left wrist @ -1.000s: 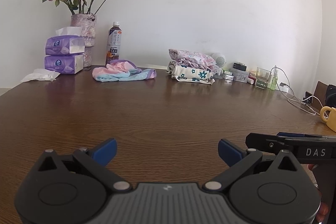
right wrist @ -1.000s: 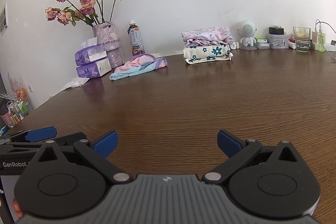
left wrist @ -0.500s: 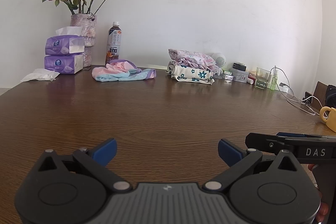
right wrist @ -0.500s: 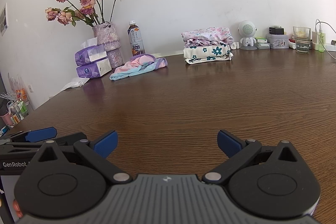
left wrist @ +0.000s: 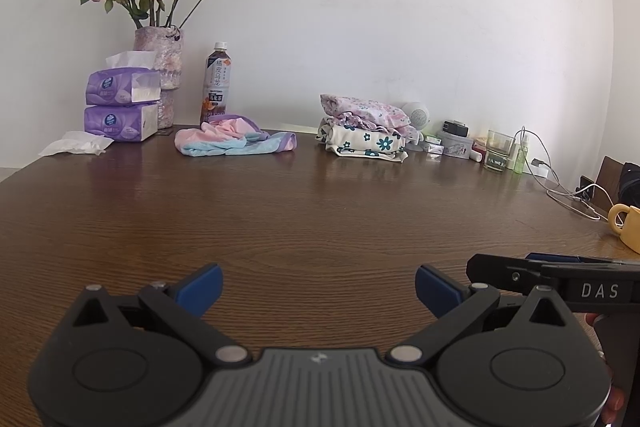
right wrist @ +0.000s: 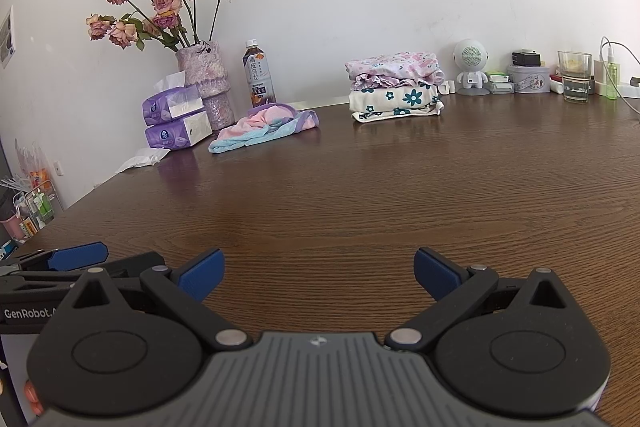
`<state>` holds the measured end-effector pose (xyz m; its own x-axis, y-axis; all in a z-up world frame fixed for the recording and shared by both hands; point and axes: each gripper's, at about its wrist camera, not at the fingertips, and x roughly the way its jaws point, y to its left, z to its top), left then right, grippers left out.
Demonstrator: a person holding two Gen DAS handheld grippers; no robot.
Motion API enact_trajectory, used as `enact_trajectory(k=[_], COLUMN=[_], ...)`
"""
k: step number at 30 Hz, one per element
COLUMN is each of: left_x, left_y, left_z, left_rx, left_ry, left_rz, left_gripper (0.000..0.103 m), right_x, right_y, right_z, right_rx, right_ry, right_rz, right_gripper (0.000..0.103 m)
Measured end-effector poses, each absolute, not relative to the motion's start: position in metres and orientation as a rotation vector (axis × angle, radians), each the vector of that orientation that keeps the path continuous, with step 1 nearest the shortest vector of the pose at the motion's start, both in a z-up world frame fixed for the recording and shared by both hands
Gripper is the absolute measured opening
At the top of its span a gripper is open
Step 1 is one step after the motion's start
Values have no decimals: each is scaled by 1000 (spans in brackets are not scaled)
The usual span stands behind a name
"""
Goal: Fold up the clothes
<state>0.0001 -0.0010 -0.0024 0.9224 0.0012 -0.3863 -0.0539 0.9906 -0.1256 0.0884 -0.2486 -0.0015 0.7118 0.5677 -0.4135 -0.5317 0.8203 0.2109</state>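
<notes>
A crumpled pink, blue and purple garment (left wrist: 234, 141) (right wrist: 266, 129) lies at the far side of the brown table, by the bottle. Right of it stands a stack of folded clothes (left wrist: 366, 133) (right wrist: 396, 87), a pink floral piece on a white one with teal flowers. My left gripper (left wrist: 318, 291) hovers low over the near table, open and holding nothing. My right gripper (right wrist: 318, 273) is open too, empty, at the same near edge. Each gripper shows from the side in the other's view: the right one (left wrist: 552, 277), the left one (right wrist: 60, 263).
Against the back wall stand a vase of dried roses (right wrist: 206, 83), two purple tissue packs (left wrist: 120, 105), a bottle (left wrist: 216, 87), a white speaker (right wrist: 472, 67), a glass (right wrist: 574, 75) and small items. A yellow mug (left wrist: 626, 227) and cables (left wrist: 568, 195) sit at the right.
</notes>
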Motion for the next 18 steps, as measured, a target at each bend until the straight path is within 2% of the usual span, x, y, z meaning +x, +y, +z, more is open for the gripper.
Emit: enact_trajectory(k=[18], left_x=[1], left_y=[-3], left_z=[-3], left_rx=[-125], left_ry=[405], left_rz=[30], left_gripper=[103], right_x=[88], right_y=[-248], right_z=[-2], right_rx=[84], right_ry=[490], right_rz=[613], right_gripper=[103])
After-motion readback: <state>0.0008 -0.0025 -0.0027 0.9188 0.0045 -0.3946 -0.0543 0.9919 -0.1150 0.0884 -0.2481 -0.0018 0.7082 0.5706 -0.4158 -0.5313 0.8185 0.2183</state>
